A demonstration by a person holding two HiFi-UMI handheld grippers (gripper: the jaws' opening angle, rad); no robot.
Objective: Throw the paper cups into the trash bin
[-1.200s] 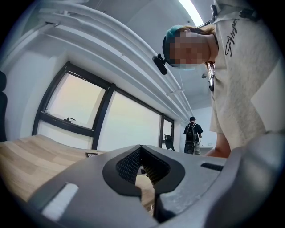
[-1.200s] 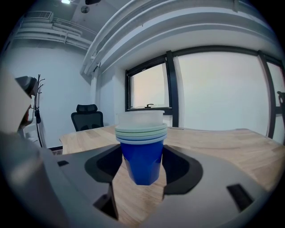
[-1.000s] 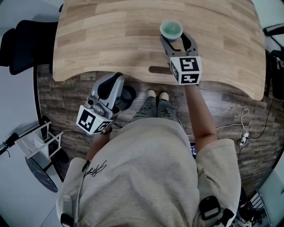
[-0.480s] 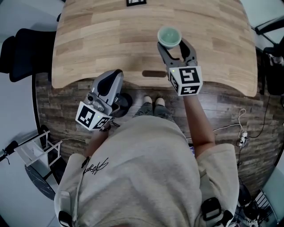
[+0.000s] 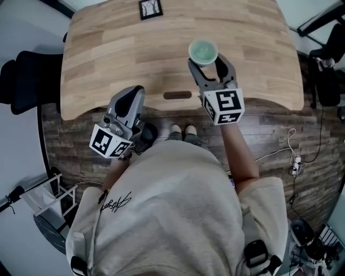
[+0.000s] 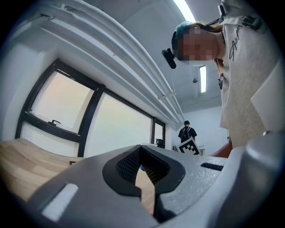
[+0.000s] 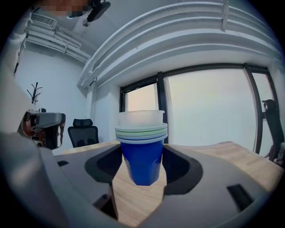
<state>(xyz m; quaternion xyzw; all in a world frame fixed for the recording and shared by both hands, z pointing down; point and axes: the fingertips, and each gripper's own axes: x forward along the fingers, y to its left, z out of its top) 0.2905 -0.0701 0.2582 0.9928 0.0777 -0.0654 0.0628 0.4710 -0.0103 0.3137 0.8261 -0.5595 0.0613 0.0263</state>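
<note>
The right gripper (image 5: 205,61) (image 7: 142,155) is reaching out over the wooden table (image 5: 108,48). Its jaws are standing wide apart and are pressing on either side of a stack of paper cups (image 5: 203,52) (image 7: 142,147). In the right gripper view the stack is sitting upright between the two dark jaw pads, which are hugging the wall of the outermost cup, a deep blue one. Nested inside it are several more cups showing only as thin pale blue and green rims. A whitish, translucent cup is standing highest. From the head view the top cup is looking pale green inside and empty. The base of the stack is hanging low in the gap between the jaws, and it may be just clear of the tabletop, though the angle is making that hard to judge.

The left gripper (image 5: 131,96) (image 6: 141,148) is hovering at the near edge of the table, well apart from the cups. Its jaws are closed tip to tip, leaving only a thin slit behind them, and are holding nothing.

A small framed marker card (image 5: 150,8) is lying at the far edge of the table. A black office chair (image 5: 24,81) (image 7: 83,131) is standing off to the left.
</note>
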